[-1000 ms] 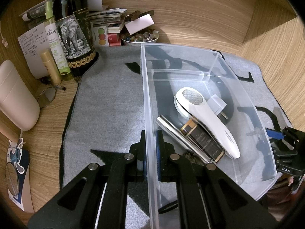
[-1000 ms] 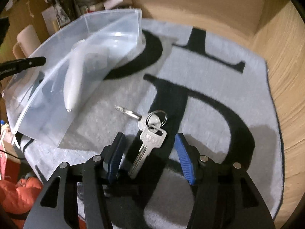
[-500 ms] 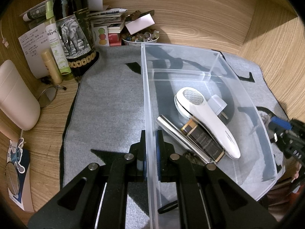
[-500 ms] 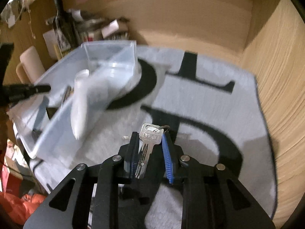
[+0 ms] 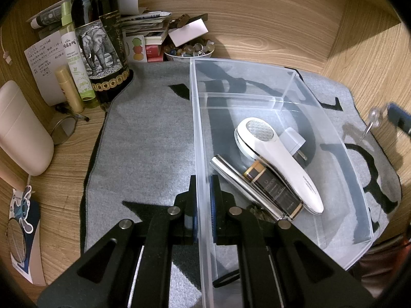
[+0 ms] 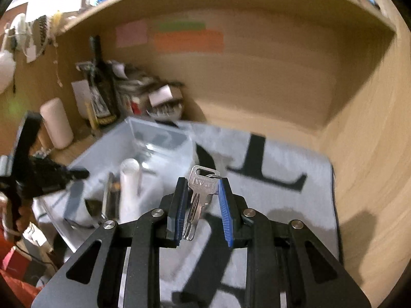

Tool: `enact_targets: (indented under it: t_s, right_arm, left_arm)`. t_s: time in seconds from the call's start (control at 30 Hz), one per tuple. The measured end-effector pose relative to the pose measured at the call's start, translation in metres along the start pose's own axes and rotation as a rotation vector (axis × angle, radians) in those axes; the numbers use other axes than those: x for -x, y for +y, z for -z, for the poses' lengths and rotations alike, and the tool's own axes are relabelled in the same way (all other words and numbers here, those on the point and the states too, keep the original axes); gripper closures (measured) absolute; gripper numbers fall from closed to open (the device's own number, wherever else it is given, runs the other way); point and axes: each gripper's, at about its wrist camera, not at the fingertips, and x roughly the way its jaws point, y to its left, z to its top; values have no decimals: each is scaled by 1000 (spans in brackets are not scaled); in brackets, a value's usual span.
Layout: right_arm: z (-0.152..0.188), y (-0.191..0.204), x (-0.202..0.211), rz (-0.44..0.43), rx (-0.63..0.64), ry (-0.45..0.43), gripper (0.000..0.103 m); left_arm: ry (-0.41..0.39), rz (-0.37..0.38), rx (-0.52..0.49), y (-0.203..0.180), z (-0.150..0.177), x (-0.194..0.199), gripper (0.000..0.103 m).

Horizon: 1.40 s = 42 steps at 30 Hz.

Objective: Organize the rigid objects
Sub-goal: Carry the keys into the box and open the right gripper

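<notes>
While lifted, keys (image 6: 199, 200) sit between fingers (image 6: 177, 213).

I can read little here. Wine bottle (image 5: 101, 43) has an elephant picture on its label with script down the side, too small to read. Green spray bottle (image 5: 74, 59) carries print I can't make out. White handheld device (image 5: 278, 157) in the clear bin (image 5: 257, 74) has a small brand word, illegible. Handwritten note (image 5: 42, 59): unreadable. Mat (image 6: 277, 164) shows big black letters, an "L" clear. Key (image 6: 199, 192) head stamping blurred.
</notes>
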Motion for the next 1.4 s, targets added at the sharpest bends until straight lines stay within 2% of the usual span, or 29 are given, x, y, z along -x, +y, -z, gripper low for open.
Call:
enact_targets:
  t_s: [0.17, 0.37, 0.53, 0.67, 0.87, 1.07, 1.4]
  right_arm:
    - [-21, 25, 4, -53, 61, -57, 81]
    - [-30, 57, -7, -132, 124, -63, 81]
    - [-25, 80, -29, -183, 170, -12, 81]
    - [-15, 94, -51, -217, 184, 61, 81]
    - [0, 106, -77, -239, 212, 178, 81]
    - [6, 108, -93, -236, 218, 259, 82]
    - [7, 109, -93, -217, 232, 291, 80]
  left_arm:
    - [-1, 0, 0, 0, 0, 0, 96]
    - [0, 0, 0, 0, 0, 0, 96]
    - [0, 1, 1, 0, 0, 0, 96]
    - [-1, 2, 2, -1, 0, 0, 96]
    - [-1, 2, -1, -3, -1, -1, 97]
    - [-1, 3, -1, -4, -1, -1, 96]
    - [-1, 5, -2, -5, -2, -1, 97]
